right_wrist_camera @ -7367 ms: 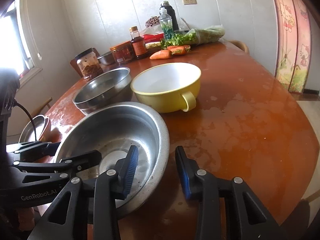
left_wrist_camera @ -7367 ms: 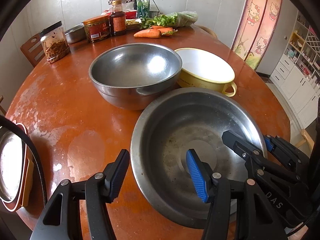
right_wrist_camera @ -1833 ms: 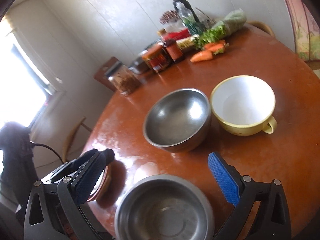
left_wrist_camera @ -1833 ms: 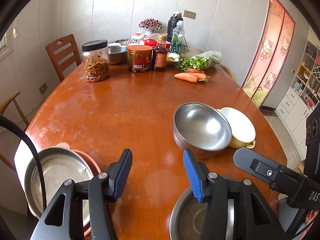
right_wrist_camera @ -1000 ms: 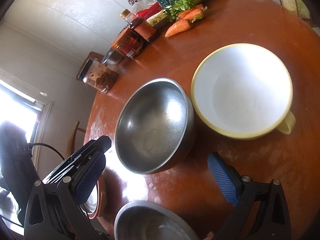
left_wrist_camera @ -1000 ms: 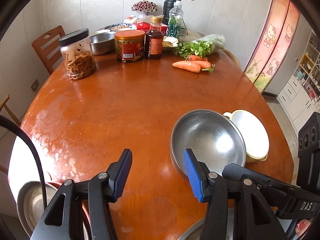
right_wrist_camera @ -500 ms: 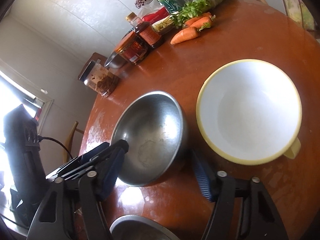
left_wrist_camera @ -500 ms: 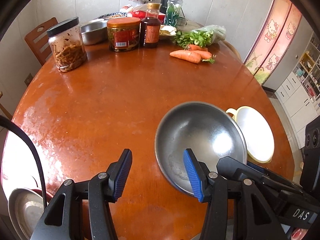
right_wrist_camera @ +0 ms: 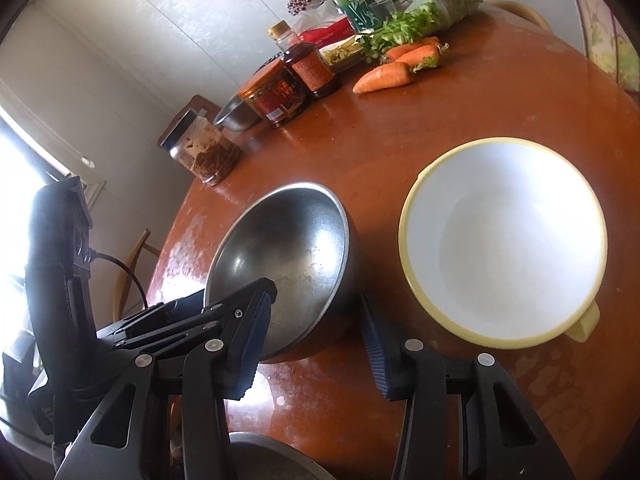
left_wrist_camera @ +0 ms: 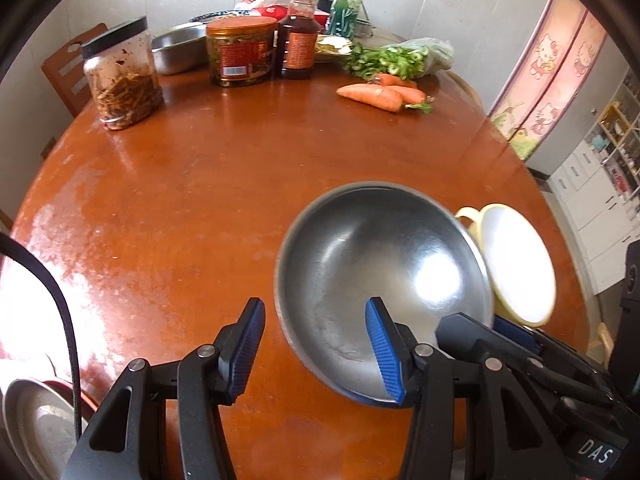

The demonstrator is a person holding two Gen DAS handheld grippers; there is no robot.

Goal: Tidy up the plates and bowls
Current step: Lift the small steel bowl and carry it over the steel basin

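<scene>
A round steel bowl (left_wrist_camera: 380, 264) stands on the brown table next to a yellow bowl with a white inside (right_wrist_camera: 504, 256). My left gripper (left_wrist_camera: 314, 308) straddles the steel bowl's near-left rim. Its right finger hangs inside the bowl, its left finger stands just outside and clear of the wall, and the jaws are closing. My right gripper (right_wrist_camera: 316, 300) straddles the same steel bowl (right_wrist_camera: 280, 248) from the other side. One finger is over the inside, the other is by the outer wall, and its jaws are closing too. I cannot see firm pad contact.
A wider steel bowl (right_wrist_camera: 272, 456) lies just below the right gripper. Stacked plates (left_wrist_camera: 32, 428) sit at the table's near-left edge. Jars (left_wrist_camera: 122, 80), bottles, carrots (left_wrist_camera: 372, 96) and greens crowd the far side. A wooden chair (left_wrist_camera: 68, 68) stands behind the table.
The right jaws narrowed from wide open to around the steel bowl's wall. The left gripper came lower and closer, so its right finger now hangs inside the bowl.
</scene>
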